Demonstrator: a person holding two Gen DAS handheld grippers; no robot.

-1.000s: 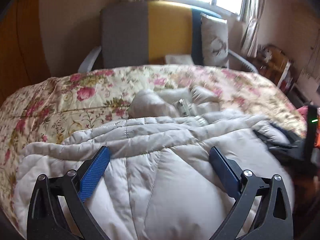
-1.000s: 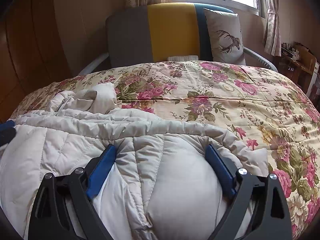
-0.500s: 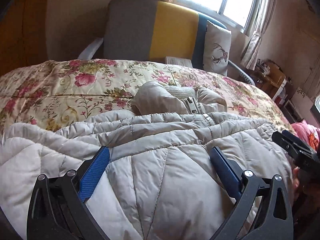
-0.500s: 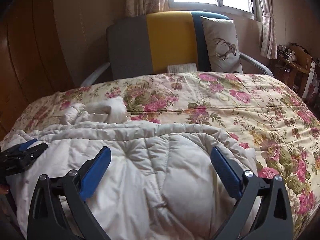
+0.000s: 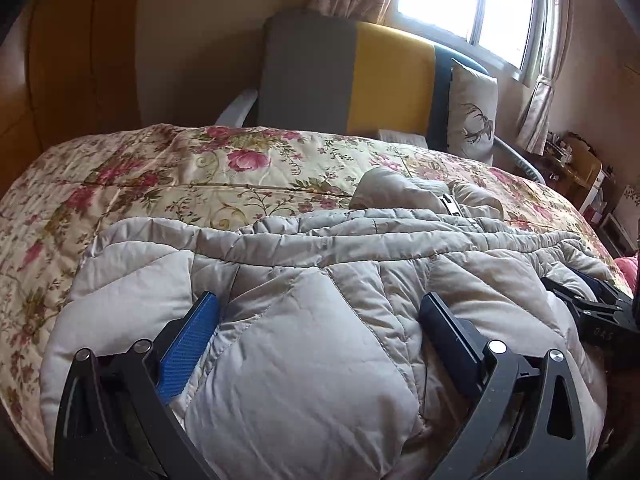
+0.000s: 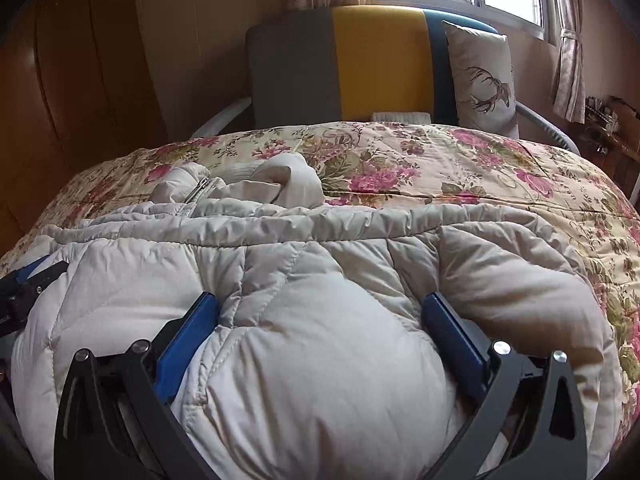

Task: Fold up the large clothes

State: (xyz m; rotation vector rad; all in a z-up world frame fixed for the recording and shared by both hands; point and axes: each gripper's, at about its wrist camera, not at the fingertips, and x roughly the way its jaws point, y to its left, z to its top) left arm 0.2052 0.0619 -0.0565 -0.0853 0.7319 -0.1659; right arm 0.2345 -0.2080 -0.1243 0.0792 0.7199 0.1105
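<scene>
Right wrist view: right gripper (image 6: 320, 312), its jaws now spread wide, straddles the puffy jacket (image 6: 320, 360) folded on the floral bedspread (image 6: 480, 168); left gripper (image 5: 320, 312) likewise released, fold apparently set.

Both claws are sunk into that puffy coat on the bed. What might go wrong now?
The padded coat bulges between both grippers, whose jaws stand wide, so slippery fabric may slide out or spring back unfolded. The zipper near the collar could snag. The coat's near edge may slide off the floral bedspread.
</scene>
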